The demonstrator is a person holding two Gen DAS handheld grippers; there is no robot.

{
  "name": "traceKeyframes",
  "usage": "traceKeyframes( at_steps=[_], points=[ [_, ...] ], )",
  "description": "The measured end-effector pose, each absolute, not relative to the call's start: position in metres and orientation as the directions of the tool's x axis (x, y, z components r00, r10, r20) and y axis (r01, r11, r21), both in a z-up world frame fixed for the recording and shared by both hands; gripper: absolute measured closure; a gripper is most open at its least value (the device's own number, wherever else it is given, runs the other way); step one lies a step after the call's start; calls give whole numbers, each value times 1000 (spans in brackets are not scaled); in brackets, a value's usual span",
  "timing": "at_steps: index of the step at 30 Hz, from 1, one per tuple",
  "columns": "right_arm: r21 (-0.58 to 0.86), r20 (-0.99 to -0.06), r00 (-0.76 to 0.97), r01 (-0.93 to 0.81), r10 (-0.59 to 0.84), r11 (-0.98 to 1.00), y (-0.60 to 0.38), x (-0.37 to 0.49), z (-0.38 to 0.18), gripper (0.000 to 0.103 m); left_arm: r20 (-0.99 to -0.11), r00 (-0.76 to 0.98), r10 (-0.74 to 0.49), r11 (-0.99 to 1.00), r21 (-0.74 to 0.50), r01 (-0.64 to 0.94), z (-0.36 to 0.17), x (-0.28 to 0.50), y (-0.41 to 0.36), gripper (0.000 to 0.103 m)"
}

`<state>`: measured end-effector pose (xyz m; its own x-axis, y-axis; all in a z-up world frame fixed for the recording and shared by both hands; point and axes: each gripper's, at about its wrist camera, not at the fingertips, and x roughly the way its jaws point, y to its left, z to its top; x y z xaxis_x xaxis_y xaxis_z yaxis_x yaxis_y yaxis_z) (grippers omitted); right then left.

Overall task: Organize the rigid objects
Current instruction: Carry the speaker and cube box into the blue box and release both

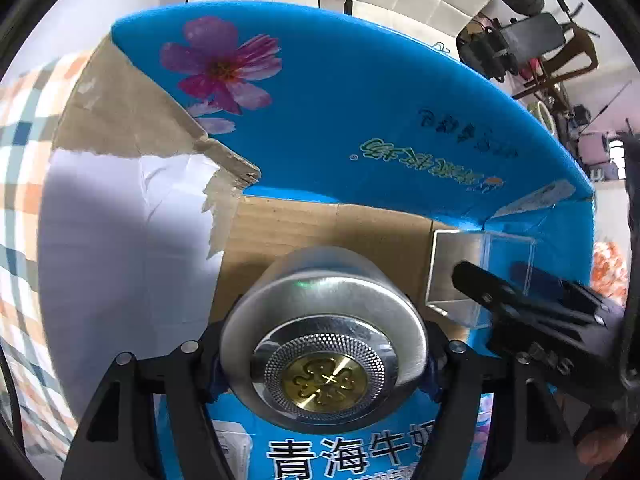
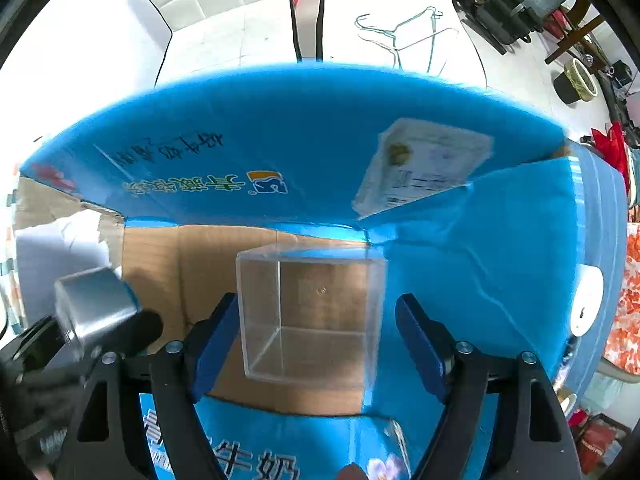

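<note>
A round silver tin (image 1: pixel 324 320) with a gold emblem on its lid sits between the fingers of my left gripper (image 1: pixel 326 364), which is shut on its sides. It hangs low inside a blue cardboard box (image 1: pixel 360 100), over the brown floor (image 1: pixel 320 224). A clear plastic cube (image 2: pixel 312 312) stands on that floor near the box's right corner. My right gripper (image 2: pixel 316 328) points down around the cube, open, with a gap showing at the right blue pad (image 2: pixel 416 332). The left wrist view shows the cube (image 1: pixel 480 264) to the tin's right. The right wrist view shows the tin (image 2: pixel 92 300) at the left.
The box's blue walls (image 2: pixel 320 128) rise on the far and right sides, with a white label (image 2: pixel 424 164) on the far one. Its left flap (image 1: pixel 120 120) is torn. A checked cloth (image 1: pixel 24 160) lies under the box. Wire hangers (image 2: pixel 408 36) lie on a white seat behind.
</note>
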<state>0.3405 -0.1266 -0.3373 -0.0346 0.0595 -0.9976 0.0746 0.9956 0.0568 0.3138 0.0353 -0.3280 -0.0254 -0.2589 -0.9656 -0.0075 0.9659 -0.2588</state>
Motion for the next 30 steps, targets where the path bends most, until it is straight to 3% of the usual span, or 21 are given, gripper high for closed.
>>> traceKeyframes(
  at_steps=[3, 7, 20, 25, 27, 30],
  points=[
    [30, -997, -67, 93, 36, 995, -137, 337, -332, 11, -947, -64, -316, 949, -315, -26, -332, 321, 36, 34],
    [50, -993, -98, 104, 60, 993, -142, 338, -331, 10, -926, -100, -363, 932, -359, -57, -341, 331, 32, 34],
    [90, -987, -123, 107, 103, 990, -140, 344, -327, 10, -926, -173, -336, 941, -337, -26, -354, 343, 9, 33],
    [115, -986, -111, 116, 128, 987, -148, 339, -326, 10, -953, -123, -276, 961, -275, -21, -332, 347, 10, 33],
    [146, -983, -99, 104, 157, 984, -150, 333, -320, 5, -964, -91, -250, 968, -251, -4, -318, 347, 9, 33],
    [162, -981, -91, 95, 170, 982, -150, 320, -314, 4, -970, -61, -236, 971, -238, 25, -302, 341, 4, 26]
  ],
)
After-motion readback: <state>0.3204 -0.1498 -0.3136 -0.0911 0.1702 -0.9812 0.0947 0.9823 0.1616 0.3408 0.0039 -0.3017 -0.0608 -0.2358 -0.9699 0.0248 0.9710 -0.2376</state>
